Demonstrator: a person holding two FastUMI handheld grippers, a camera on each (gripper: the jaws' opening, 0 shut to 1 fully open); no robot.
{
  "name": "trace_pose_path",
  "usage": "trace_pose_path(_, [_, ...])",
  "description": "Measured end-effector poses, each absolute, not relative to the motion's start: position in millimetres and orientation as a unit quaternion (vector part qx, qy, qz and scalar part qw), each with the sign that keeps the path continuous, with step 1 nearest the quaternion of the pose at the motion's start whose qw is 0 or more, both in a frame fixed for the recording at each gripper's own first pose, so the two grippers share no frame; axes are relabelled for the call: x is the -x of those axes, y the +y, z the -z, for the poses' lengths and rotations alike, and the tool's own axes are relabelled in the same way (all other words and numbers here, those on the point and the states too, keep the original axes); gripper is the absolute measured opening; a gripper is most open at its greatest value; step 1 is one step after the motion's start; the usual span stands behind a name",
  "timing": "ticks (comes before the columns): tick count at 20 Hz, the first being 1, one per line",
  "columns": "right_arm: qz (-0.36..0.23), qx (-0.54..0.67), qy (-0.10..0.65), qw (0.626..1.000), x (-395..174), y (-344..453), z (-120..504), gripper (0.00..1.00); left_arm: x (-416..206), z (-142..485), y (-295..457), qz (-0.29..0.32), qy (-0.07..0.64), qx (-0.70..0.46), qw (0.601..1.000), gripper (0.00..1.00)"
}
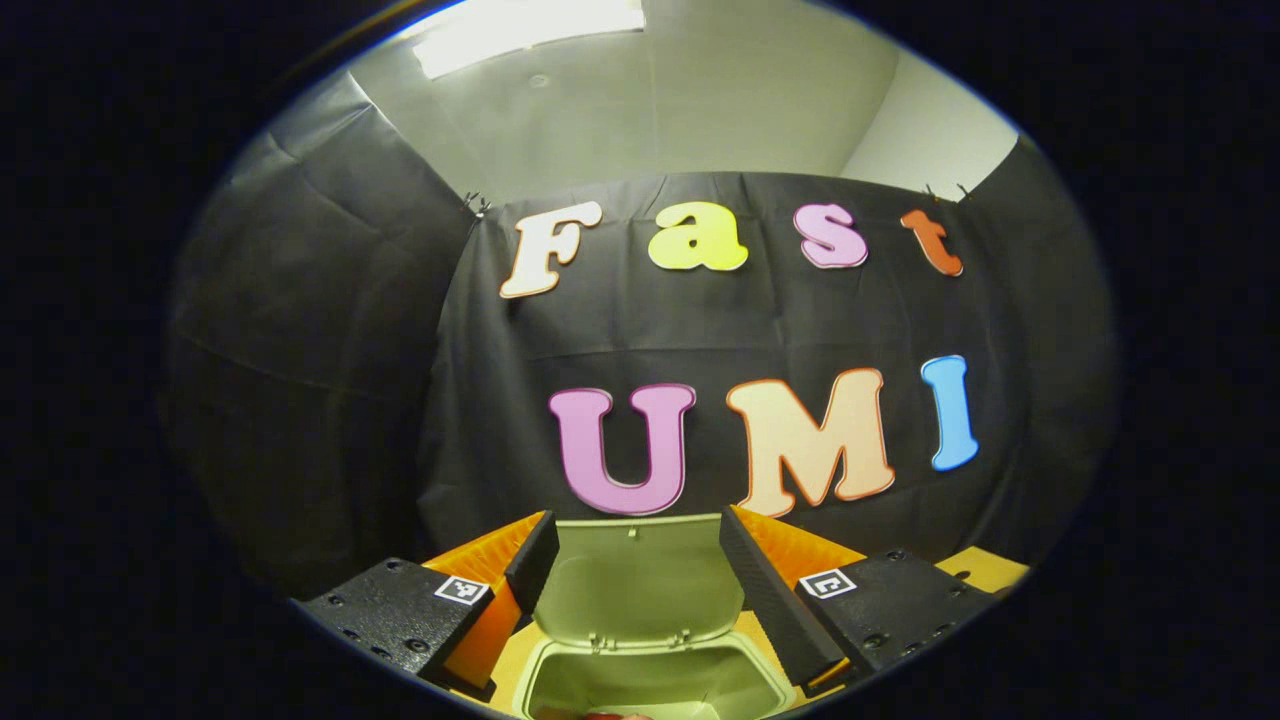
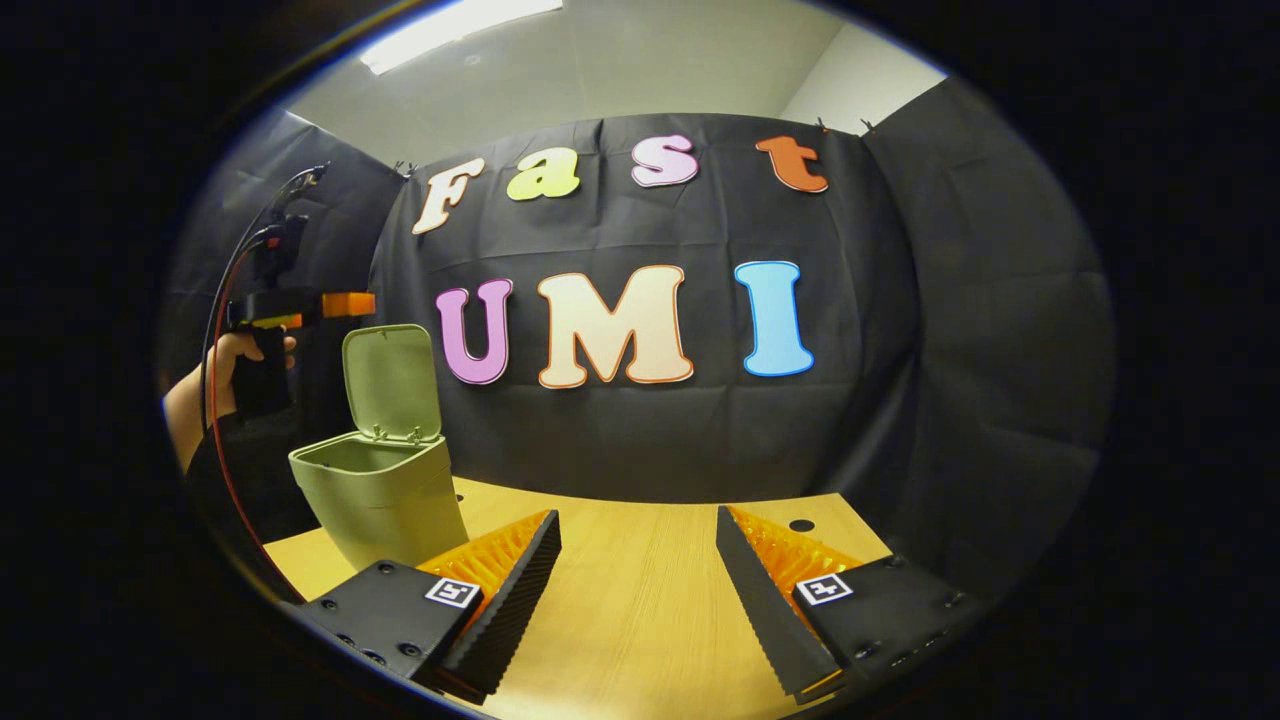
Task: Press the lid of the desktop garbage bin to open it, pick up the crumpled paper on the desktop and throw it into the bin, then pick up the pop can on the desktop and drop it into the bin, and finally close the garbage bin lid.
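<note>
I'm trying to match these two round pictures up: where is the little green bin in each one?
Left gripper view: the bin sits bottom centre, between the gripper's fingers, open.
Right gripper view: the bin stands at the left on the wooden table.
Shared landmark: its raised lid.

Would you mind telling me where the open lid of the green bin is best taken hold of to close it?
I would take the lid by its free top edge, coming from above and in front with the left tongs. It stands nearly upright, hinged at the back rim of the bin, so that edge is the farthest from the hinge and probably swings most easily. A downward push may do.
</note>
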State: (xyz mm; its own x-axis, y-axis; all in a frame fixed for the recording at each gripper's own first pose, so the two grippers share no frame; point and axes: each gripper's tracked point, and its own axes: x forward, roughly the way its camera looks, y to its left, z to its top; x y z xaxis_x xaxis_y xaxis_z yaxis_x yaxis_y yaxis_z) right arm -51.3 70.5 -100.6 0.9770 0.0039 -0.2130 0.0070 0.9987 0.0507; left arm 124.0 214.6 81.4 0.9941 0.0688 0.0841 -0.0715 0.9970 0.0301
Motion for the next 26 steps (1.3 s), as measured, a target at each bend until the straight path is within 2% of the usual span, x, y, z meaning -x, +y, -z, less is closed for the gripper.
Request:
trace_pose_path(1, [0.009, -0.028, 0.105, 0.994, 52, 72, 101, 0.99, -134, -82, 217, -0.031, -0.039, -0.014, 0.999, 0.96])
trace_pose_path(2, [0.017, -0.029, 0.102, 0.994, 53, 73, 101, 0.99, -144, -81, 220, -0.030, -0.033, -0.012, 0.999, 0.99])
trace_pose_path(6, [0.048, -0.033, 0.101, 0.993, 57, 74, 102, 0.98, -178, -68, 228, -0.026, -0.010, -0.004, 1.000, 0.96])
trace_pose_path(7, [0.052, -0.033, 0.103, 0.993, 57, 73, 103, 0.98, -187, -63, 232, -0.030, -0.002, 0.000, 1.000, 0.99])
trace_pose_path(9, [0.058, -0.033, 0.111, 0.992, 58, 72, 105, 0.98, -196, -45, 241, -0.045, 0.024, 0.012, 0.999, 0.96])
trace_pose_path(10, [0.059, -0.033, 0.112, 0.991, 57, 71, 104, 0.99, -195, -37, 245, -0.055, 0.039, 0.015, 0.998, 0.99])
trace_pose_path(11, [0.058, -0.031, 0.109, 0.992, 57, 71, 100, 0.99, -195, -39, 248, -0.055, 0.031, 0.003, 0.998, 0.97])
trace_pose_path(12, [0.058, -0.027, 0.108, 0.992, 56, 70, 97, 0.99, -192, -39, 245, -0.050, 0.031, -0.002, 0.998, 0.99])
trace_pose_path(13, [0.054, -0.023, 0.108, 0.992, 54, 70, 97, 0.98, -188, -40, 242, -0.050, 0.030, -0.007, 0.998, 0.94])
trace_pose_path(15, [0.042, -0.019, 0.111, 0.993, 54, 74, 95, 0.98, -178, -41, 240, -0.048, 0.027, -0.007, 0.998, 0.91])
trace_pose_path(26, [-0.041, -0.026, 0.123, 0.991, 48, 91, 104, 0.98, -95, -15, 222, -0.062, 0.055, 0.004, 0.997, 0.93])
